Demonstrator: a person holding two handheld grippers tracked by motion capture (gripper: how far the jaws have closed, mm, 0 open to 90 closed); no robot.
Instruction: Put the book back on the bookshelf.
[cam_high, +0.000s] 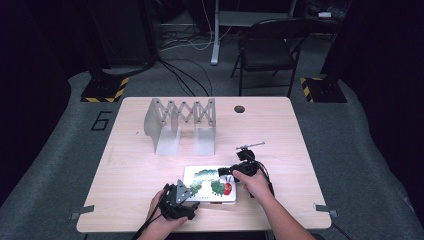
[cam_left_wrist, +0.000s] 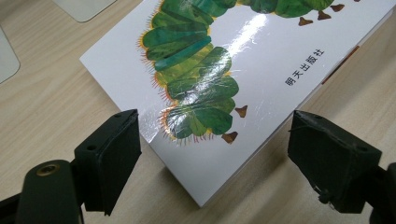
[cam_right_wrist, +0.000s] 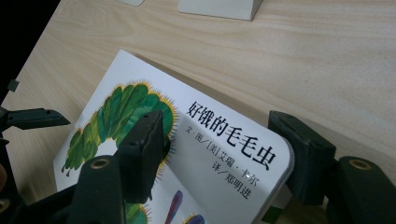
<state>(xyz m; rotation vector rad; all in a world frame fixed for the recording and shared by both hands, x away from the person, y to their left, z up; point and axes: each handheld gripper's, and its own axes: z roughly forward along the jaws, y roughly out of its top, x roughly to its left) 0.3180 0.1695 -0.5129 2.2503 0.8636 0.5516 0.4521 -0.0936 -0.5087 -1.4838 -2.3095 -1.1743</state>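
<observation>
Right gripper (cam_right_wrist: 219, 154): its two black jaws straddle the rounded corner of the picture book (cam_right_wrist: 187, 154), one pad lying on the cover over the green caterpillar, the other at the cover's outer edge; the cover seems lifted slightly here, and whether the pads actually press it cannot be told. Left gripper (cam_left_wrist: 215, 158): jaws stand wide and hold nothing, with the book's near corner (cam_left_wrist: 201, 121) lying between and just ahead of them, untouched. In the high view, the book (cam_high: 210, 182) lies flat on the wooden table (cam_high: 150, 165) near its front edge, long axis running across the table from left to right. The left gripper (cam_high: 181, 200) sits at the book's front left corner, the right gripper (cam_high: 235, 172) at its right end. The right gripper is judged the nearer, being already on the cover. Farther back stands a grey expandable book rack (cam_high: 181, 125), well apart from the book.
</observation>
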